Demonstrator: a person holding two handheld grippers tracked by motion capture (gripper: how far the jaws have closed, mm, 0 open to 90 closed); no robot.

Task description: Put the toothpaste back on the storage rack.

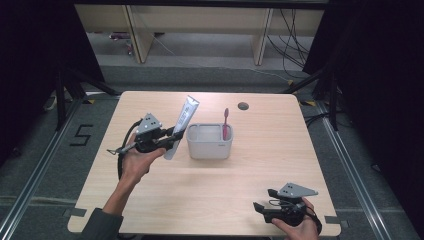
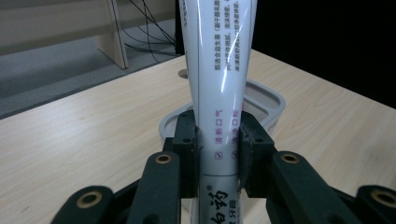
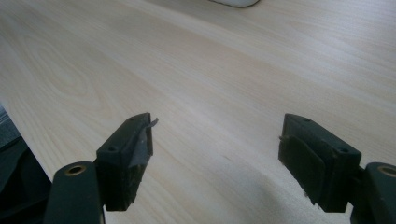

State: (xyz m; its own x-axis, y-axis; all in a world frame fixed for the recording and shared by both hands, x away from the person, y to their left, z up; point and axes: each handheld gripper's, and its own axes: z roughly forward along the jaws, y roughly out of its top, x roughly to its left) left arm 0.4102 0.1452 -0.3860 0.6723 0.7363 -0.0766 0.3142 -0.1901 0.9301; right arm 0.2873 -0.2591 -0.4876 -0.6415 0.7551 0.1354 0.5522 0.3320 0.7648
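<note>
A person sits at a pale wooden tabletop [image 1: 210, 200], holding a pair of black tongs in each hand.

The left tongs [image 1: 167, 140] are clamped on a white toothpaste tube [image 1: 182, 125]. The tube is held up off the tabletop, tilted, with its flat crimped end highest and leaning toward the far side. It is just beside the left wall of a small grey holder [image 1: 210, 147] that stands near the middle of the tabletop. In the left gripper view, the two black pads press on either side of the toothpaste tube [image 2: 219, 93], which rises straight up between them, printed with red and dark lettering. The rounded rim of the grey holder [image 2: 268, 100] shows behind it.

A pink toothbrush [image 1: 225, 124] stands upright in the right part of the holder, its head pointing up.

The right tongs [image 1: 261, 206] rest low at the near right corner of the tabletop, well apart from the holder. In the right gripper view the right tongs [image 3: 217, 149] stand wide apart, with bare wood between them.
</note>
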